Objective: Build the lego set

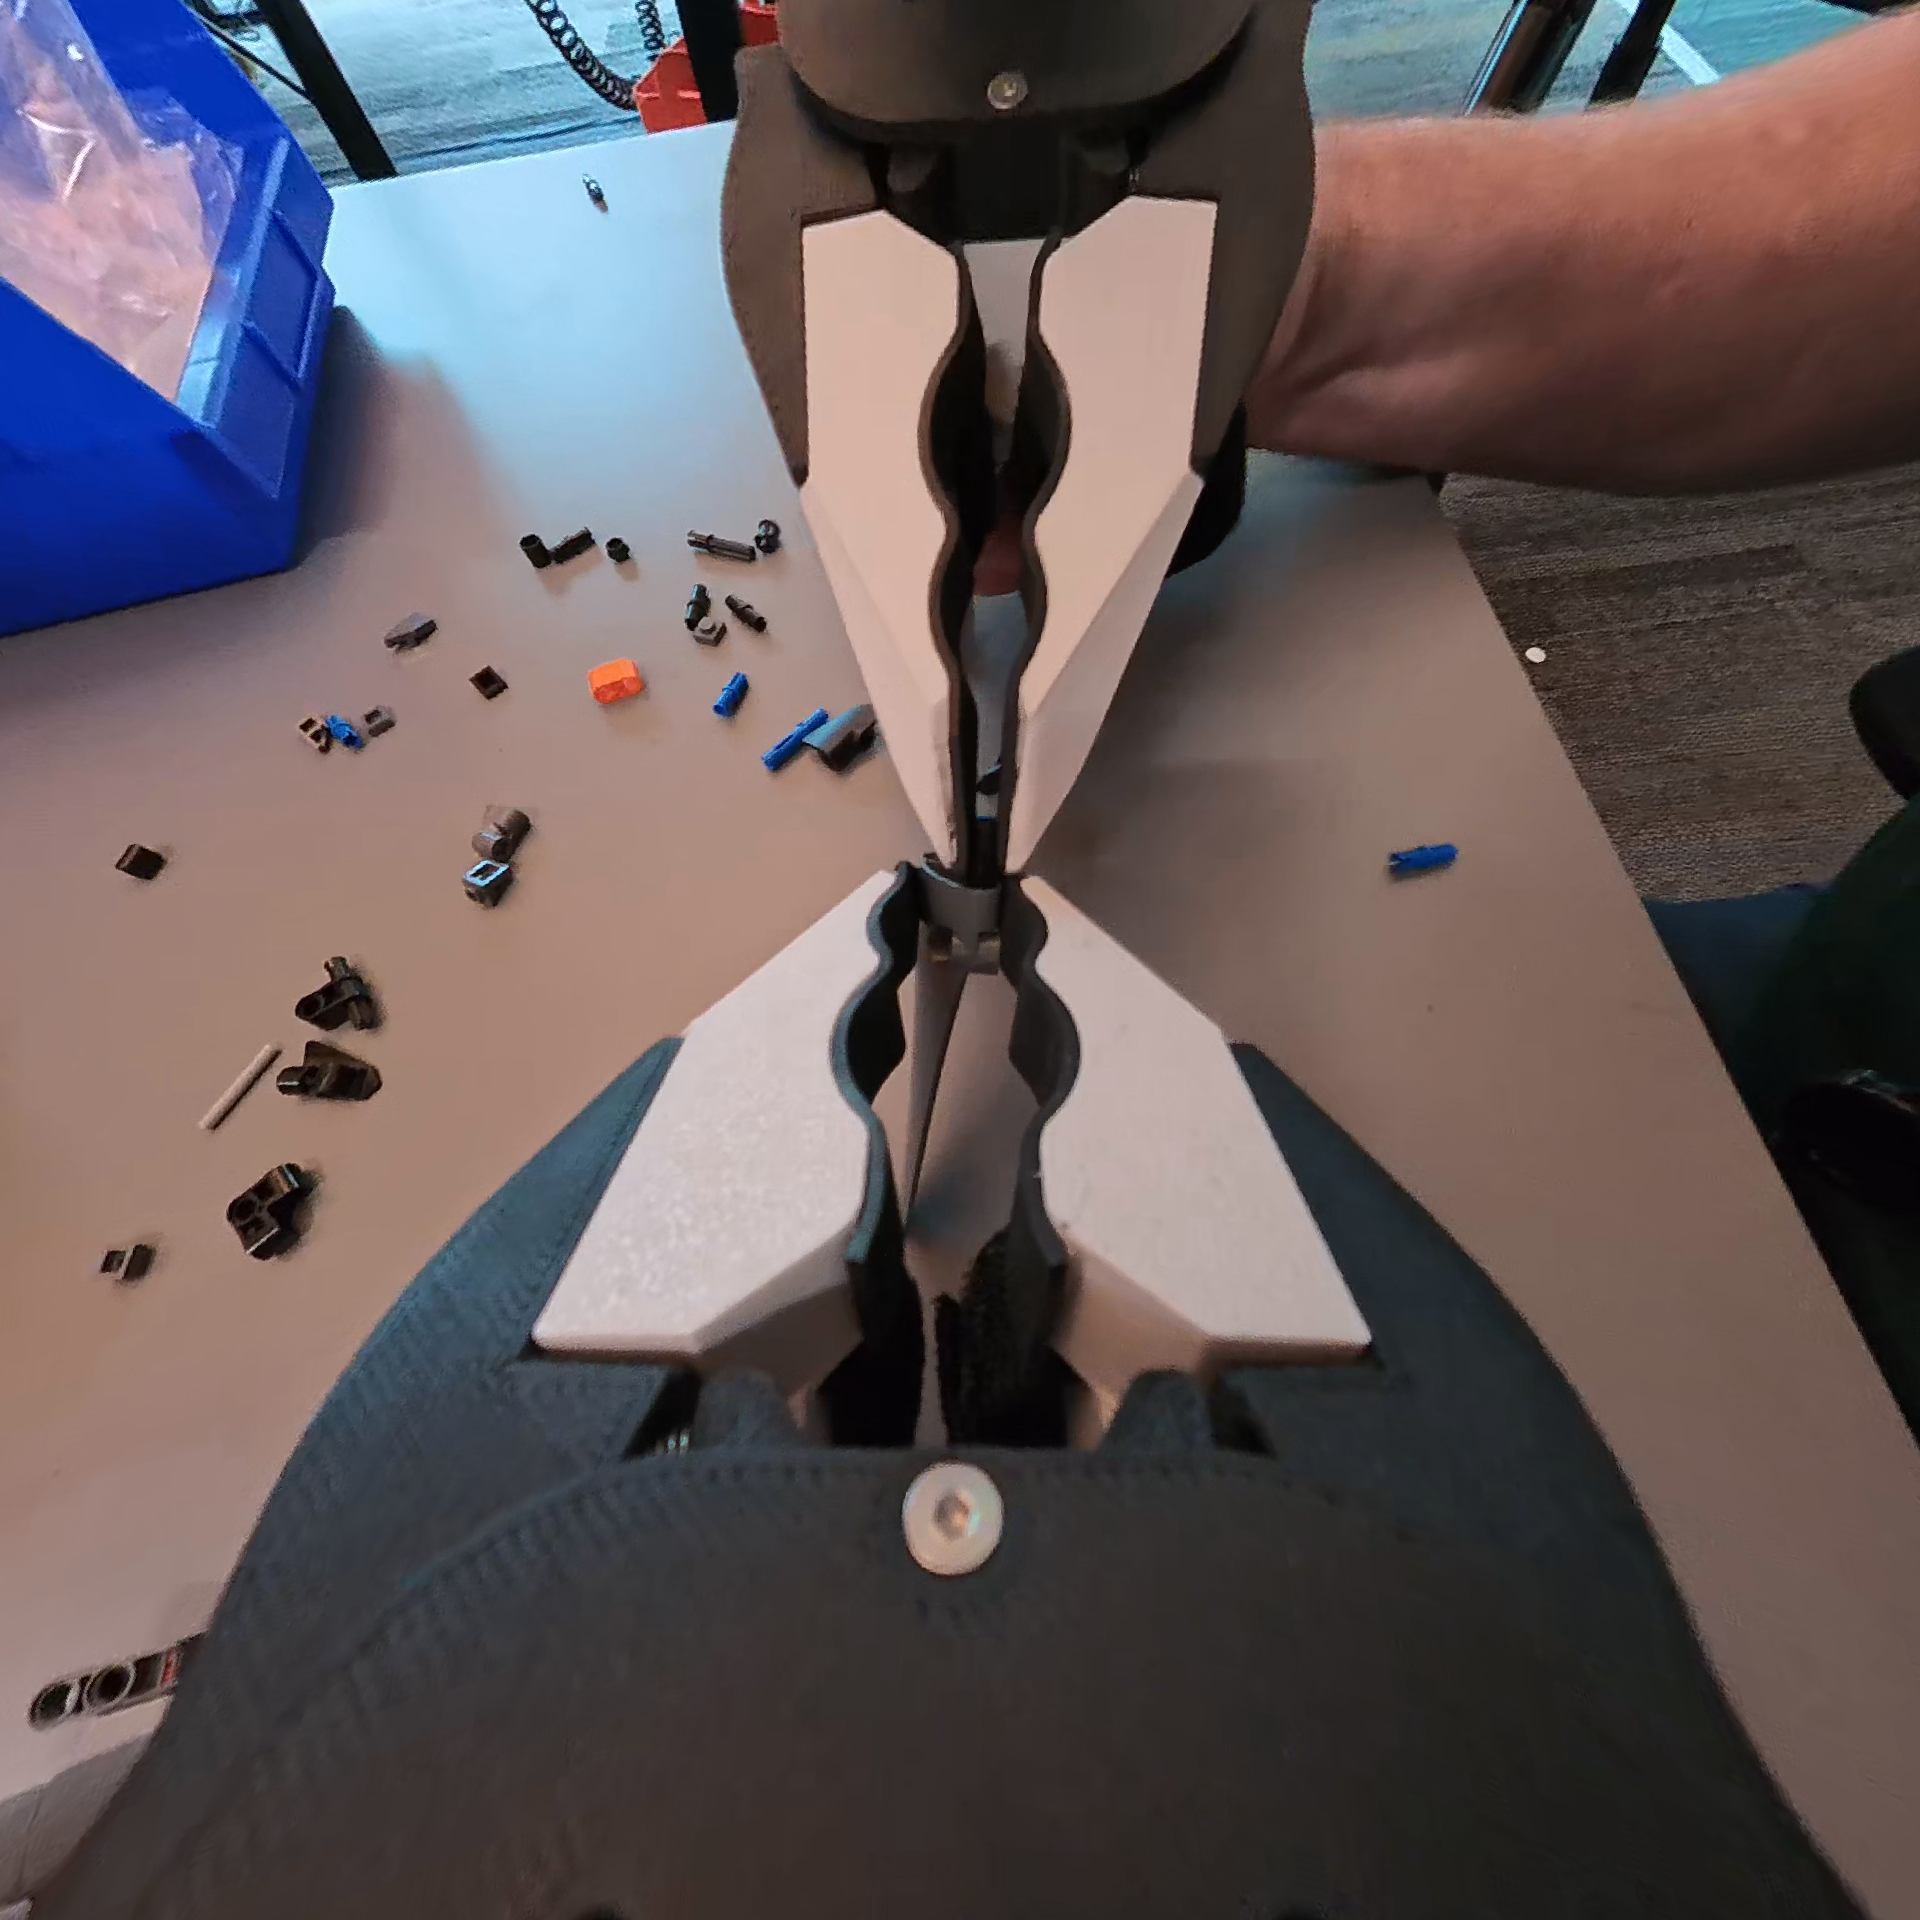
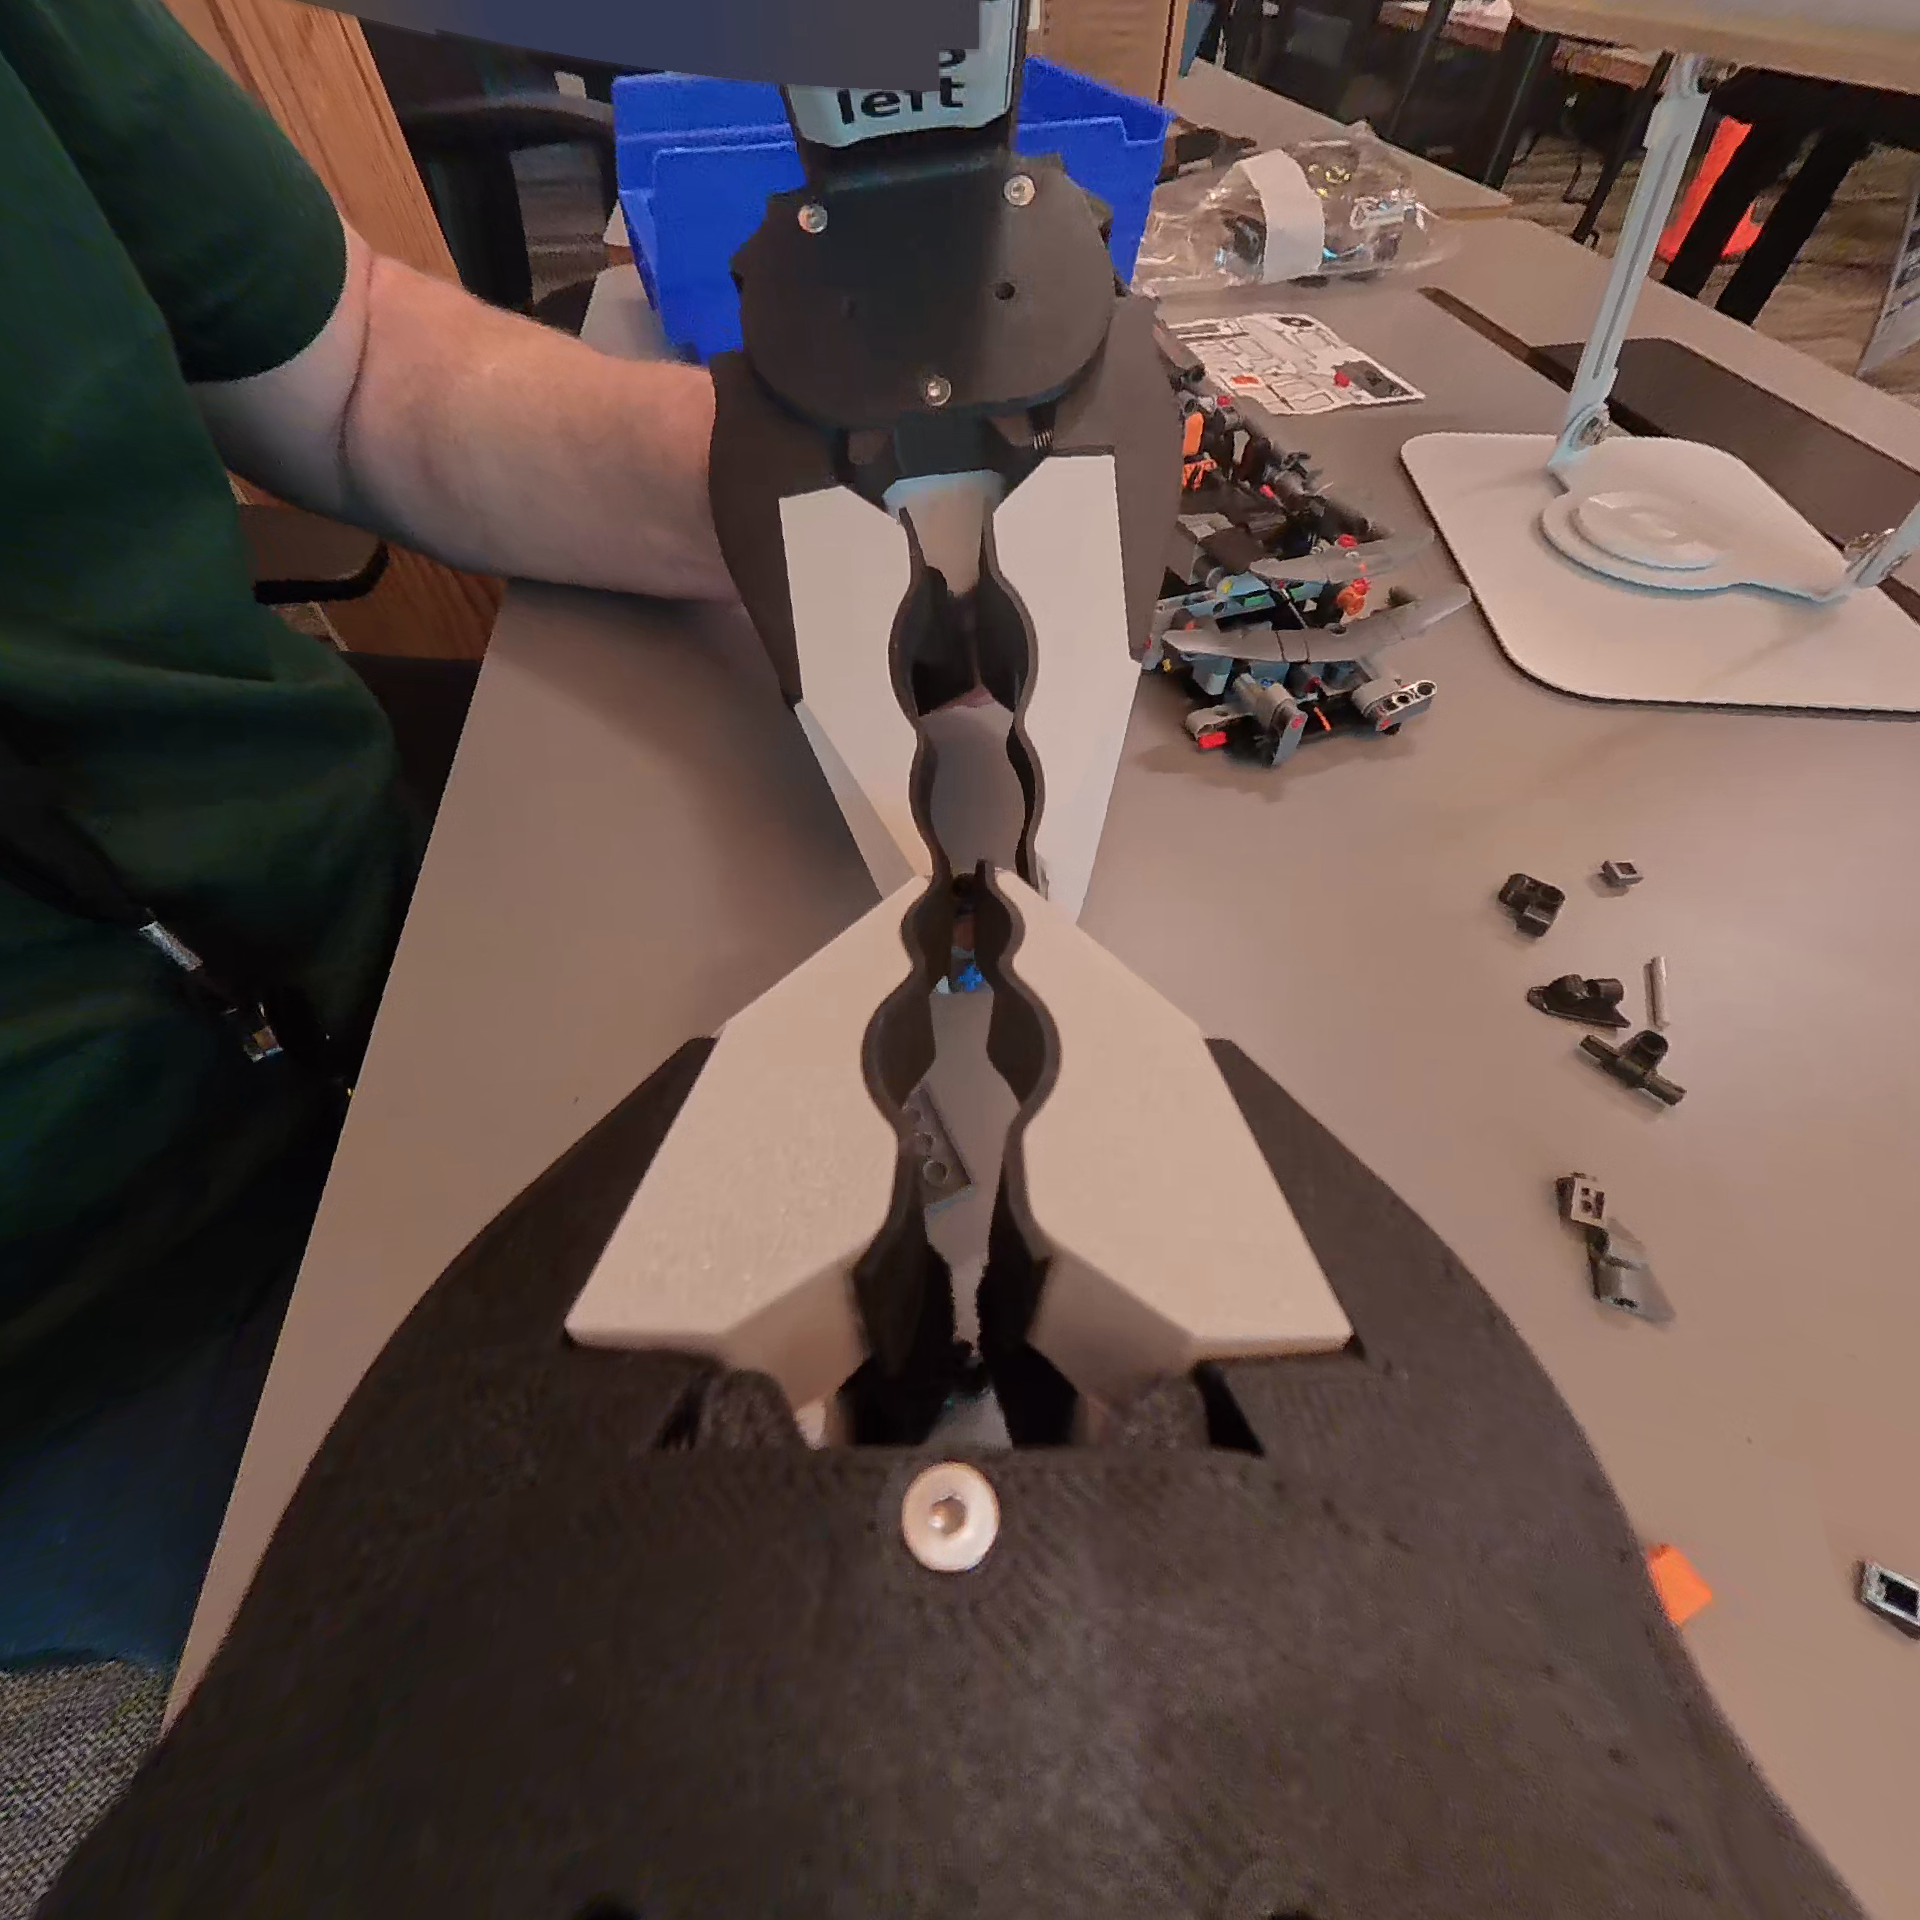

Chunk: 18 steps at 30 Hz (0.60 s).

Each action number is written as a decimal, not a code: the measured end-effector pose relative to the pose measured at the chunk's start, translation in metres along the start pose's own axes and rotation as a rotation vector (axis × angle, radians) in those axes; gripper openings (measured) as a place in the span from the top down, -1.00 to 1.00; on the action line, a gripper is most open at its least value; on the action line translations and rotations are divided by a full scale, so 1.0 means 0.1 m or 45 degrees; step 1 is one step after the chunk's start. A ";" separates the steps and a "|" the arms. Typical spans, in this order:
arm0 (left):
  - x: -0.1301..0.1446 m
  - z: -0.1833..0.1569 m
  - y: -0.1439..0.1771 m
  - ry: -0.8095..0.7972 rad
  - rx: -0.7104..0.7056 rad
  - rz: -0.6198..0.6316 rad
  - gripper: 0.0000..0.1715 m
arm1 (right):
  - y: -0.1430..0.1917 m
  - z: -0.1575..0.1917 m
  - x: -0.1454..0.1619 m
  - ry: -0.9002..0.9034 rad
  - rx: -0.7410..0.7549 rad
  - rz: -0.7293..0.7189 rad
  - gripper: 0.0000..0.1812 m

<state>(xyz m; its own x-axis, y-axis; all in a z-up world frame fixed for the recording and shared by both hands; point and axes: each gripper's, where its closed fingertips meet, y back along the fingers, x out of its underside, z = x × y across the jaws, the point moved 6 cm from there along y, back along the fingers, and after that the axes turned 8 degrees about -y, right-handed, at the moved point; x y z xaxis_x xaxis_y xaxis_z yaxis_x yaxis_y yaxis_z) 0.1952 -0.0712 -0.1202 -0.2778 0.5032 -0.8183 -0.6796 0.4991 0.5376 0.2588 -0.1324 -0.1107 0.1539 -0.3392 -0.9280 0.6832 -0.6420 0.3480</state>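
The grey surface (image 1: 1195, 727) carries everything, with a blue bin (image 1: 145, 416) at its far left corner. In the right wrist view a partly built model (image 2: 1288, 634) stands well apart from the work, near a printed sheet (image 2: 1288, 364) and a clear bag (image 2: 1288, 208) of parts. Loose black, blue and orange pieces lie scattered, among them an orange brick (image 1: 615, 682) and a blue pin (image 1: 1421, 858) off on its own.

Above the surface the two tools meet tip to tip. The left claw (image 1: 961, 914) is pressed together on a small grey connector piece (image 1: 961, 920). The right claw (image 2: 961, 935) is likewise nearly closed, pinching a small dark piece with a blue bit (image 2: 968, 975) showing; exactly what it is stays hidden between the pads.

These parts are probably light, rigid plastic, smooth enough to twist or pop out of a pinch. Holding each across its flat sides, close to the tips, and pushing straight along the joining axis looks safest. A skewed push could flick one away.
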 end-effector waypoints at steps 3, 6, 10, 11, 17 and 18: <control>0.02 0.01 -0.01 0.008 -0.002 0.008 0.85 | -0.01 -0.03 0.01 -0.028 -0.027 0.003 0.99; 0.02 0.01 -0.01 0.007 -0.004 0.009 0.85 | -0.01 -0.04 0.02 -0.040 -0.044 -0.006 0.99; 0.00 0.03 0.01 0.049 0.020 -0.037 0.85 | 0.01 -0.05 -0.01 -0.066 -0.038 -0.076 0.97; 0.00 0.03 0.01 0.051 0.015 -0.036 0.85 | 0.02 -0.06 -0.01 -0.055 -0.025 -0.078 0.96; 0.02 0.09 0.04 0.167 0.067 -0.103 0.85 | 0.13 -0.05 -0.09 0.000 0.057 -0.132 0.78; 0.01 0.11 0.05 0.197 0.071 -0.131 0.85 | 0.13 -0.05 -0.09 0.043 0.113 -0.093 0.74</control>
<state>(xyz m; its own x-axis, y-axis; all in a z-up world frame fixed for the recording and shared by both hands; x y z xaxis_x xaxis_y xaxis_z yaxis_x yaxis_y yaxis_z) 0.1983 -0.0603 -0.1163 -0.3127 0.3351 -0.8888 -0.6726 0.5826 0.4563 0.2693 -0.1343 -0.0985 0.1311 -0.2669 -0.9548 0.6275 -0.7232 0.2884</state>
